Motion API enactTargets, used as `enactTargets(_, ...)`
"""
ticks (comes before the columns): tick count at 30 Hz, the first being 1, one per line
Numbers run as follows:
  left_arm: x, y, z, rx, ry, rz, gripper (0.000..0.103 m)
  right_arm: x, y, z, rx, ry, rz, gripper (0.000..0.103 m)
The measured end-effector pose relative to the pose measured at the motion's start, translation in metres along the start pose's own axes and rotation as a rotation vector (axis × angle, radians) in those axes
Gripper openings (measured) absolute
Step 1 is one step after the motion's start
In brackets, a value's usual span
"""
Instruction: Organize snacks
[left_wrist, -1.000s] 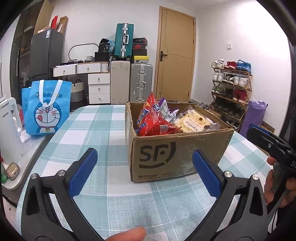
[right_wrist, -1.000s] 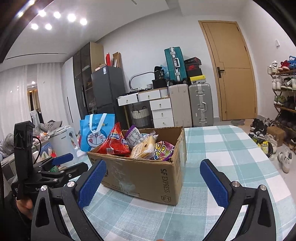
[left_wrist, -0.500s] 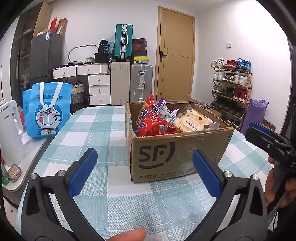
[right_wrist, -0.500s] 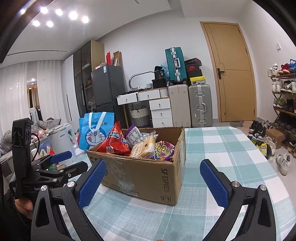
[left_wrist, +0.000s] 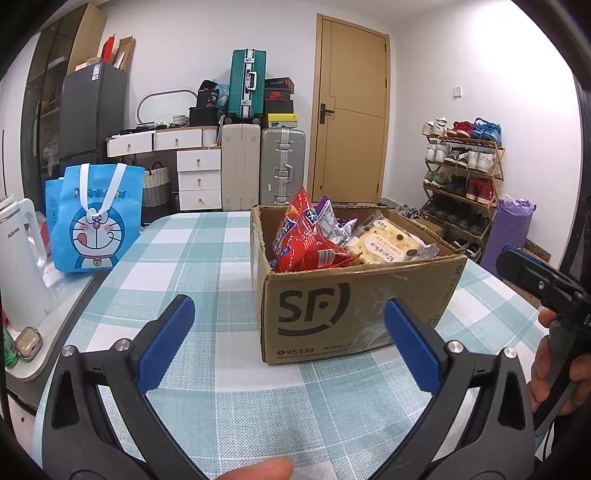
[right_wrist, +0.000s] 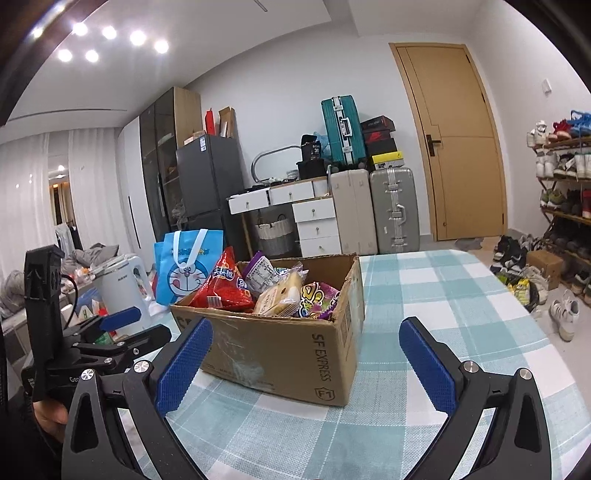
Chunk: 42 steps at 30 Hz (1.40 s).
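Flanking the snack-filled cardboard box (left_wrist: 354, 314) on the checked table (left_wrist: 207, 258), both claws, left claw (left_wrist: 288, 339) and right claw (right_wrist: 304, 363), spread wide, empty.

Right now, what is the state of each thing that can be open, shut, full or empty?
Left tool: open, holds nothing.
Right tool: open, holds nothing.
Box: open on top, filled with snacks, stands on the table.
Red bag: sticks up out of the box, looks sealed.
Door: shut.
Blue tote: upright beside the table.
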<state>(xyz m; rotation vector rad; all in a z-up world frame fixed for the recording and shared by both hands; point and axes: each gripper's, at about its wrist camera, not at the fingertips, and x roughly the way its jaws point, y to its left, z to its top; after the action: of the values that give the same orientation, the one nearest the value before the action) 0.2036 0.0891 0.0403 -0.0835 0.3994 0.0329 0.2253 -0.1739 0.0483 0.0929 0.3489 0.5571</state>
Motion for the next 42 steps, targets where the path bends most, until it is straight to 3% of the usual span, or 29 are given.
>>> enactTargets(42, 0.002, -0.001, 0.000, 0.000, 0.004, 0.003, 0.102, -0.004, 0.013, -0.001, -0.070, -0.009, -0.032, 0.103)
